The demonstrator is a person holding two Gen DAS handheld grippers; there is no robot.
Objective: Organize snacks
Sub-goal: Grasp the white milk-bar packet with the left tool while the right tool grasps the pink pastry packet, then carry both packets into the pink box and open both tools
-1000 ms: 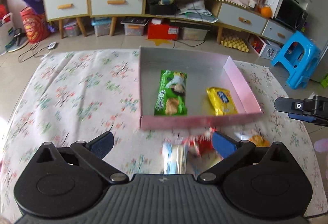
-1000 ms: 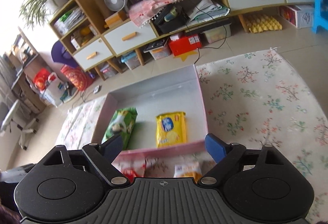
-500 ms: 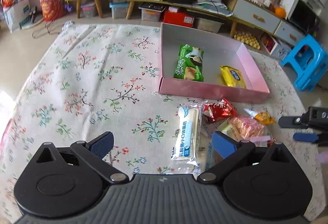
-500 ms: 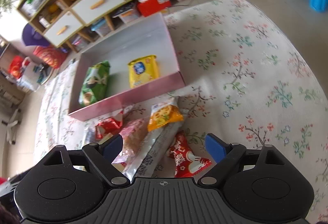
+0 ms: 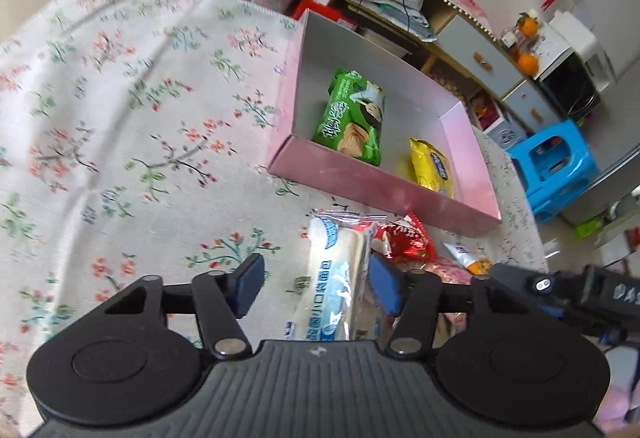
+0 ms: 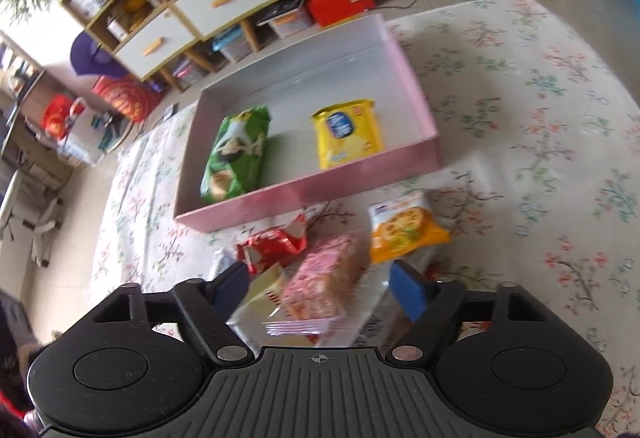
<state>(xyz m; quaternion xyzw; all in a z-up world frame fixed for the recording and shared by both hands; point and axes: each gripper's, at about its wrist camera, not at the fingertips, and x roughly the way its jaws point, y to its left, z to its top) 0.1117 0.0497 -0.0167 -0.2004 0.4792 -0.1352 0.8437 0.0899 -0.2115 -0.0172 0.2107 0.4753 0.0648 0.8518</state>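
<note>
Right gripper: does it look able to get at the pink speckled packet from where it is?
Probably yes. The right gripper is open, and the pink speckled packet lies on top of the pile, right between its fingers. The red packet and orange packet crowd its sides, so a finger might nudge them.

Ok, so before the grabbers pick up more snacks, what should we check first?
1. Left gripper open: ok, its jaws stand wide apart.
2. Long white packet lined up between the left fingers: ok, though not gripped yet.
3. Right gripper open: ok.
4. Pink packet between the right fingers: ok, but it lies on other wrappers, so a clean single grab: cannot tell.
5. Room in the pink box: ok, only the green packet and the yellow packet lie inside.
6. Grippers clear of each other: cannot tell, the right one shows close by in the left view.
</note>
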